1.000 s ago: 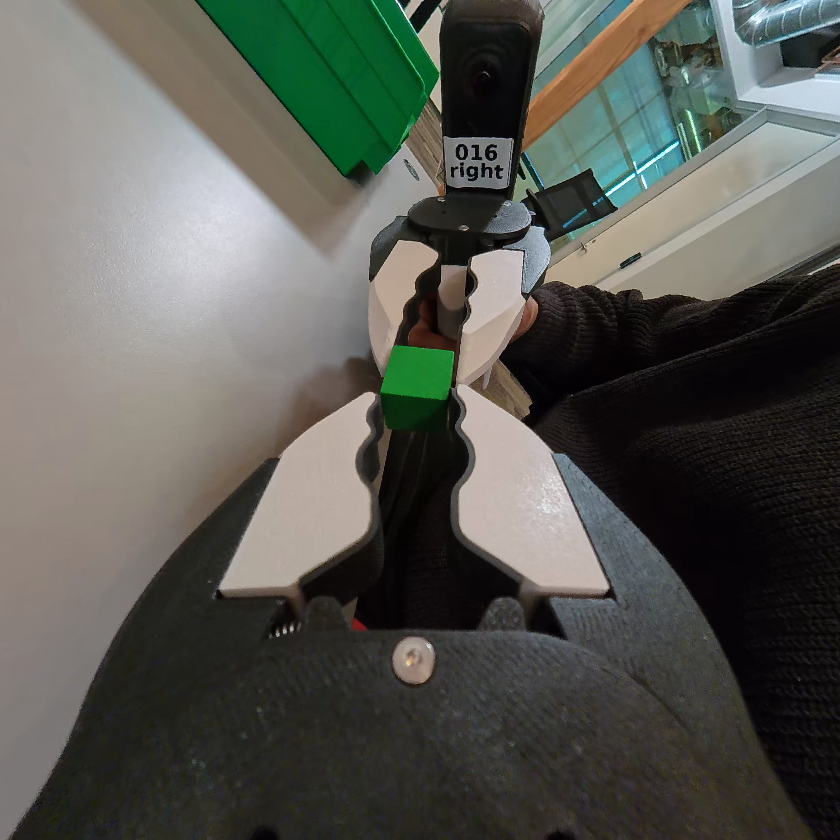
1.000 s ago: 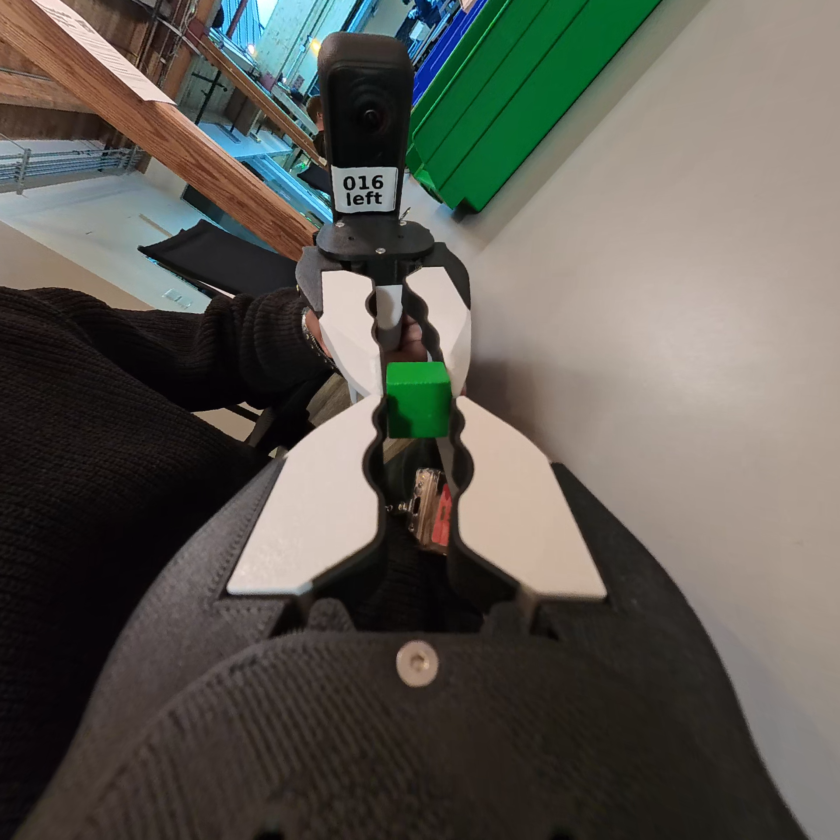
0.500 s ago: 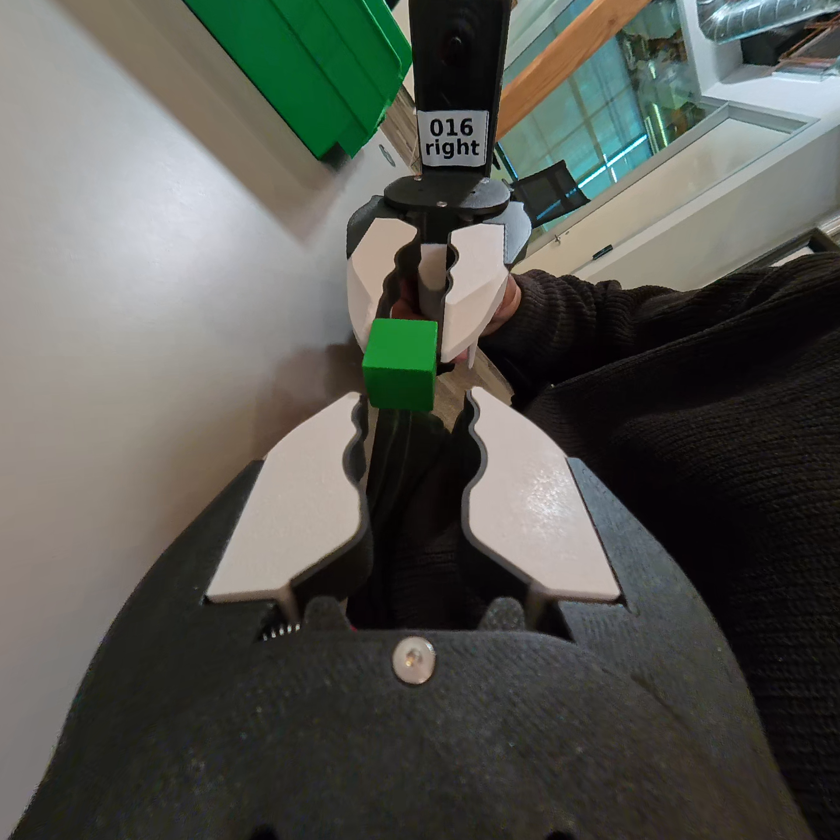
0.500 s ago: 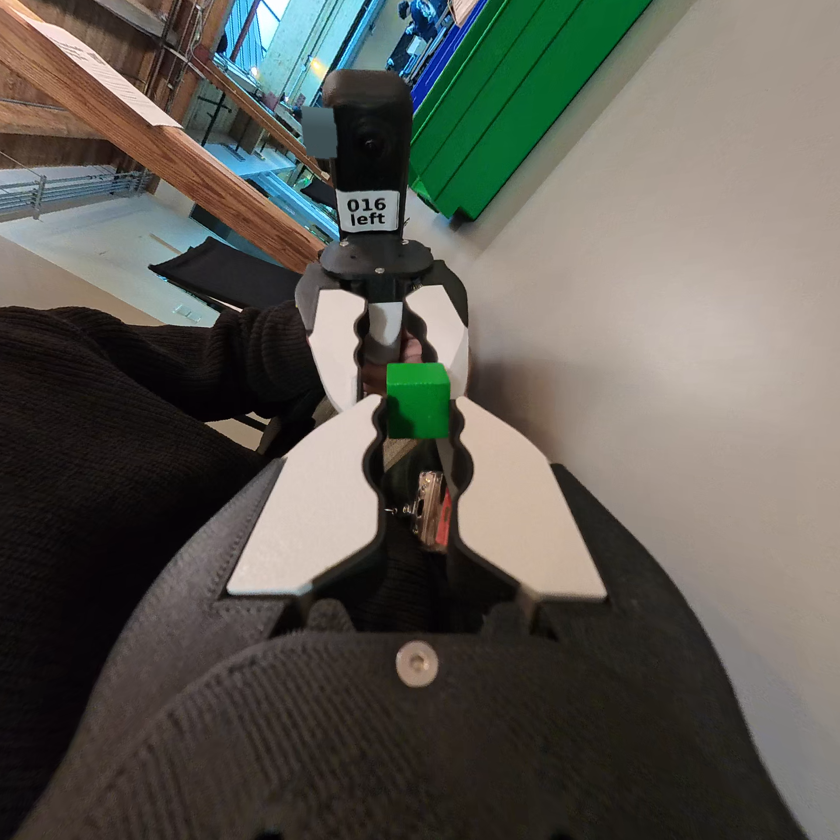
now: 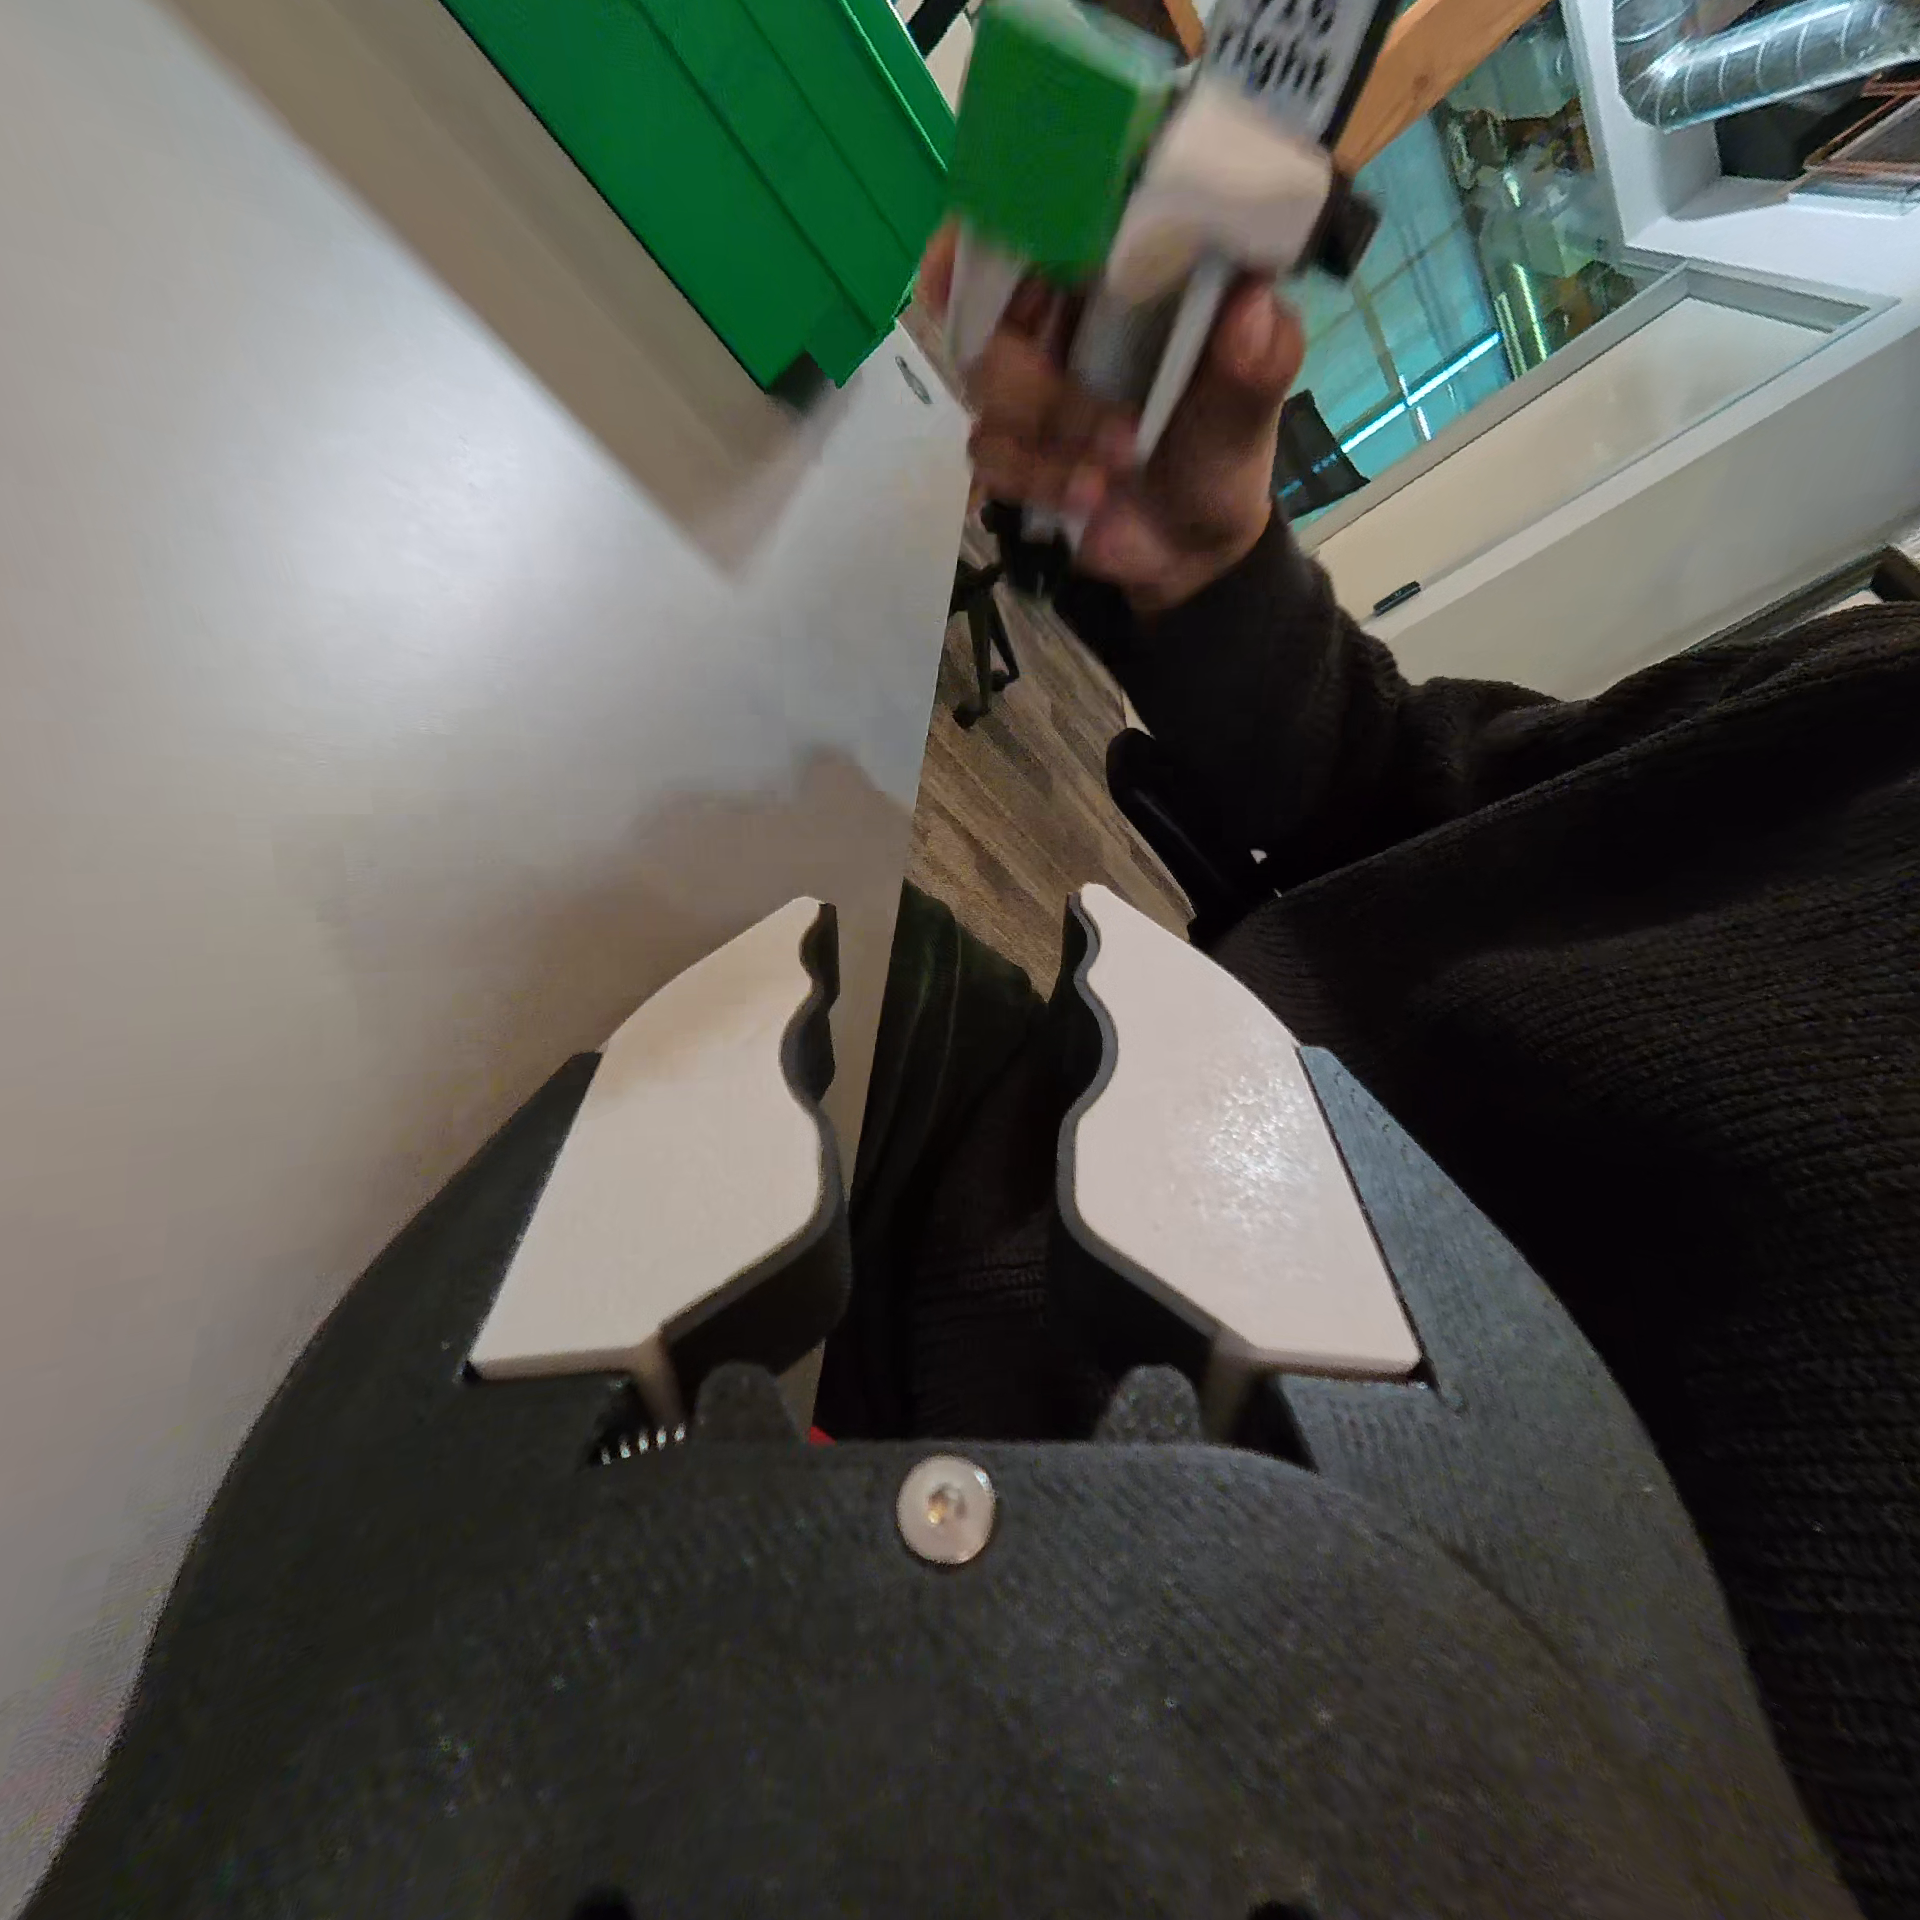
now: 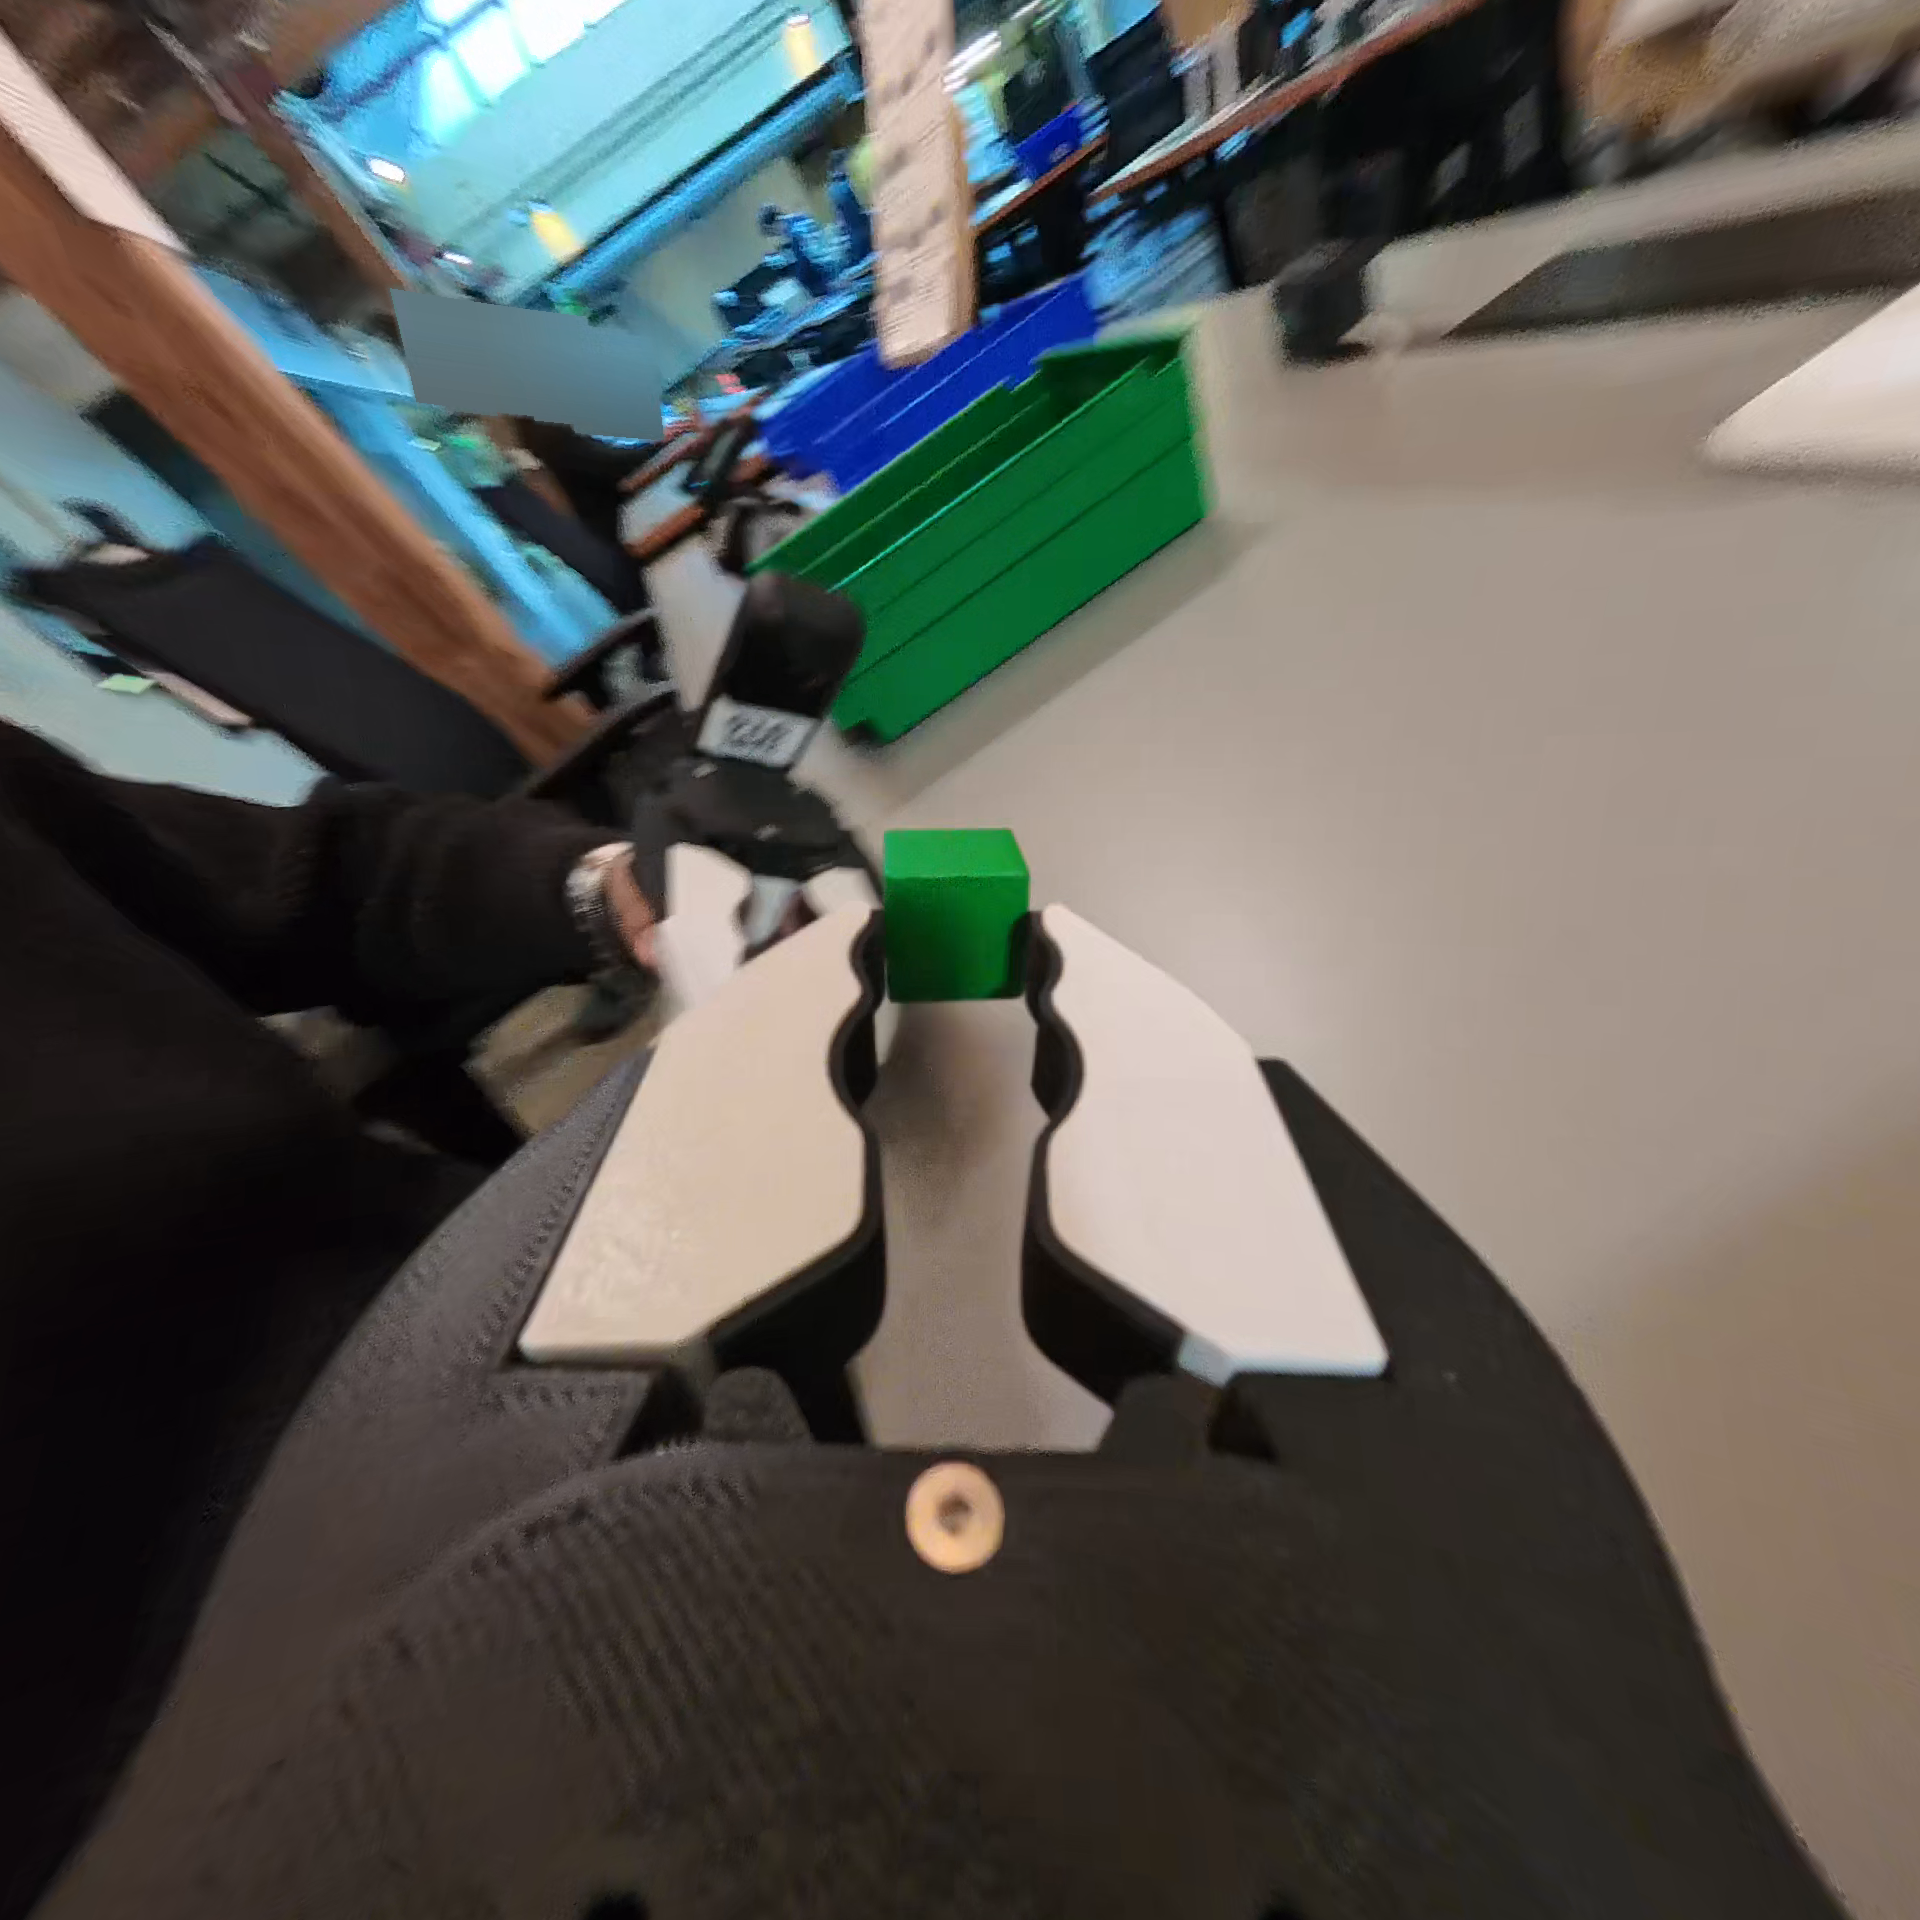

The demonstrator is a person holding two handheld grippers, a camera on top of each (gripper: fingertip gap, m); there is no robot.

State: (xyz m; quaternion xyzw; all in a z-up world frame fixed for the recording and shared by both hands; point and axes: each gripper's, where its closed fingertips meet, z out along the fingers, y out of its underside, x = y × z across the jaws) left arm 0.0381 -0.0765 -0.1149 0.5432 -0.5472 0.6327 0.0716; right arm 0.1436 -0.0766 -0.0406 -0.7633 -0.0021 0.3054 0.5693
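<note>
My right gripper (image 6: 956, 920) is shut on a small green cube (image 6: 954, 914), pinched at the fingertips above the pale table (image 6: 1455, 831). In the left wrist view the same cube (image 5: 1049, 156) and the right gripper (image 5: 1143, 208) show blurred at the top, with the hand (image 5: 1143, 468) that holds the gripper. My left gripper (image 5: 951, 904) is open and empty, well apart from the cube, over the table's near edge. It also shows in the right wrist view (image 6: 717, 935), low and left of the cube.
A green bin (image 6: 1018, 561) stands on the table beyond the cube, with a blue bin (image 6: 935, 384) behind it. The green bin also shows in the left wrist view (image 5: 727, 177). A person's black sleeve (image 5: 1558, 935) fills the right side. A white object (image 6: 1829, 416) lies at far right.
My left gripper has opened and let go of the cube. My right gripper keeps the cube and has swung away from the left gripper, over the table towards the green bin.
</note>
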